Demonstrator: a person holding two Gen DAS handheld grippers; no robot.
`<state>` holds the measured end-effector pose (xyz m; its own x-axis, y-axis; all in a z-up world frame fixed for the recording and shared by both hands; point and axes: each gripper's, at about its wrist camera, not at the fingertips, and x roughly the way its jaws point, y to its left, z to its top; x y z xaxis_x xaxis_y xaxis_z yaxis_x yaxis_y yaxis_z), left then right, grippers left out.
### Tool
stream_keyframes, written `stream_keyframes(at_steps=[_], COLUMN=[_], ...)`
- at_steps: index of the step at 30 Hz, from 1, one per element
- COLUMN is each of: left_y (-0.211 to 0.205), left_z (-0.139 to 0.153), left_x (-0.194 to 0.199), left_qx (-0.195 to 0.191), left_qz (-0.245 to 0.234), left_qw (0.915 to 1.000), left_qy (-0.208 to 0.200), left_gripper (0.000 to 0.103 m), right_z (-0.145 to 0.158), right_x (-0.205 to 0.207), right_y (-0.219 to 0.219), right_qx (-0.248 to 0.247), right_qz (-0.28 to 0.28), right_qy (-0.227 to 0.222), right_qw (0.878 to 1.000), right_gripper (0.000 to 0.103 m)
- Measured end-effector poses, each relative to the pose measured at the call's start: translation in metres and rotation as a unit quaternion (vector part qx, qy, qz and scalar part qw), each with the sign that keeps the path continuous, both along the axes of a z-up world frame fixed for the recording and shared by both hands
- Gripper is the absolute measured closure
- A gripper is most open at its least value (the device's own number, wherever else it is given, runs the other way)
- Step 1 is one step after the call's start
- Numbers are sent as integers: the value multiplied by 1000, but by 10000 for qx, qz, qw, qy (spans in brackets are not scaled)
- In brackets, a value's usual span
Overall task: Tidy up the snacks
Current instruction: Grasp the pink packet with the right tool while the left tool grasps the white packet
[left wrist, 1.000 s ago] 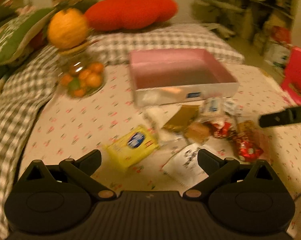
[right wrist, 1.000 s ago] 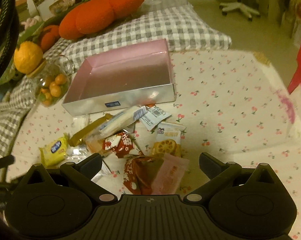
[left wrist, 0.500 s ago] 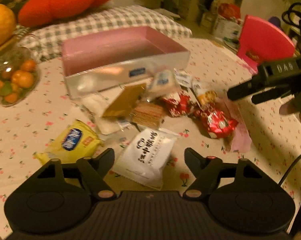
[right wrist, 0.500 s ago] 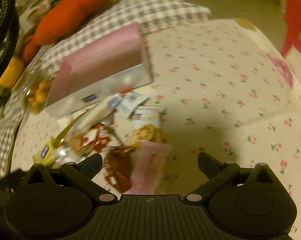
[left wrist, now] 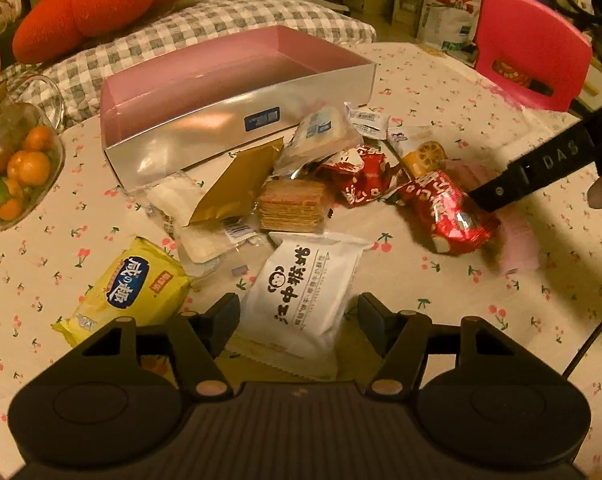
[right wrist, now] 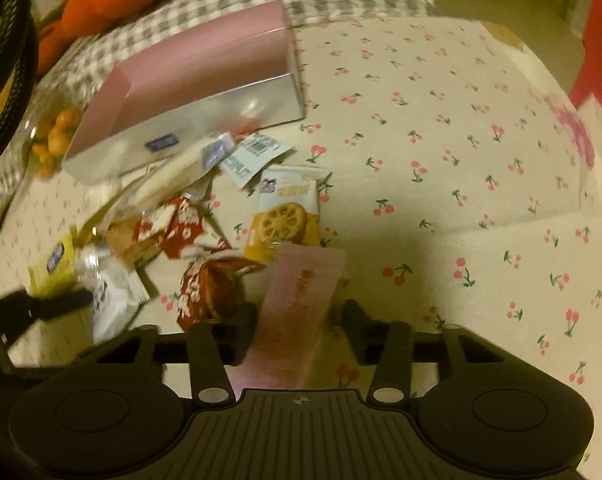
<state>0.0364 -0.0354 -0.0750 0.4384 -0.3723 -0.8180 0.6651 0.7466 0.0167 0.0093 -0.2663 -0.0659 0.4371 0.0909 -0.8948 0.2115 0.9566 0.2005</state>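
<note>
Closing around a white snack packet (left wrist: 301, 296), the left gripper (left wrist: 299, 312) has not clamped it; the right gripper (right wrist: 299, 316) closes around a pink packet (right wrist: 297, 312), near the table's (right wrist: 441, 152) middle.

A lived-in home: a cherry-print tablecloth (left wrist: 441, 80), a checked cushion (left wrist: 205, 24) at upper left, and a pink plastic chair (left wrist: 533, 40) at upper right.

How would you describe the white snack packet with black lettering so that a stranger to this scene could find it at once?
Start at the pink box on the cherry-print tablecloth and come toward the camera, past the snack pile. The white packet lies nearest, between the closing fingers of the left gripper, beside a yellow packet. It alone is plain white with bold black characters.
</note>
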Motion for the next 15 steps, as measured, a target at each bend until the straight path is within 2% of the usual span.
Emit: stream_keyframes(at_steps=[5, 8, 11, 12, 15], left_y=[4, 5, 7, 8, 11], left_z=[2, 2, 3, 2, 1], left_x=[0, -4, -6, -6, -8], left_qx=[5, 44, 15, -21, -127], left_qz=[-24, -91, -96, -85, -53], left_qw=[10000, 9999, 10000, 10000, 9999], left_qy=[12, 5, 18, 15, -2], left_gripper=[52, 54, 54, 54, 48], right_z=[2, 0, -2, -1, -1], right_x=[-3, -4, -7, -10, -16], right_y=[-1, -6, -15, -18, -22], right_qx=[-486, -857, -741, -674, -489], right_qz=[224, 254, 210, 198, 187], right_qy=[-20, -52, -138, -164, -230], right_qw=[9986, 9960, 9969, 9974, 9984], right_gripper=[69, 69, 68, 64, 60])
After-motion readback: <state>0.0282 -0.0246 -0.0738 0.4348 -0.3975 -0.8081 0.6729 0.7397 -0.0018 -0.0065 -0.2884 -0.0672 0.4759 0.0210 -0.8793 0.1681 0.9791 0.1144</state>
